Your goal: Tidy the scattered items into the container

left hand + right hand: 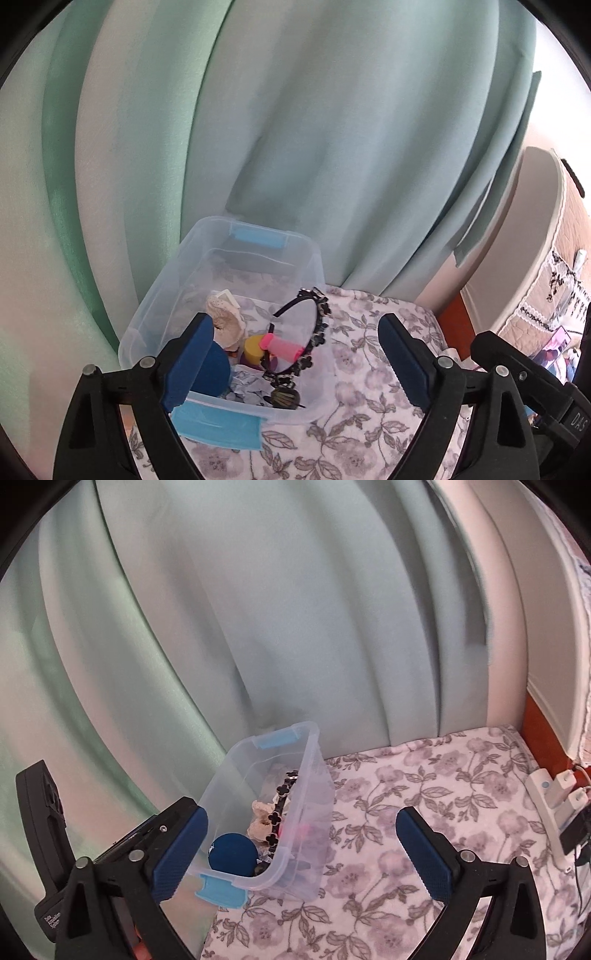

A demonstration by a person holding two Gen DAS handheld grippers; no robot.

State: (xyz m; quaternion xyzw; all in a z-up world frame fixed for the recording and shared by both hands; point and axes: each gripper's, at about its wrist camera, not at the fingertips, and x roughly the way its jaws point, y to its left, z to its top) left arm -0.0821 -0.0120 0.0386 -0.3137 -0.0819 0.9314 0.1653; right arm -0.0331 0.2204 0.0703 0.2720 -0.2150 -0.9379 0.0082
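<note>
Clear bin (225, 258) contents jumbled, blue ball (232, 853) half hidden

A pale green curtain (295, 147) hangs in broad vertical folds across the background and reaches down to the surface below. That surface is covered by a white floral cloth (362, 369) printed with grey flowers and leaves. In the right wrist view, a strip of orange-brown wood (537, 731) borders the cloth's right edge, beside a cream-white panel (546, 635). A white power strip (546, 805) lies along that right edge with white plugs (567, 779) inserted; dark cables (580, 867) run near it. In the left wrist view, a beige quilted fabric (569, 258) with white lace trim occupies the far right.
</note>
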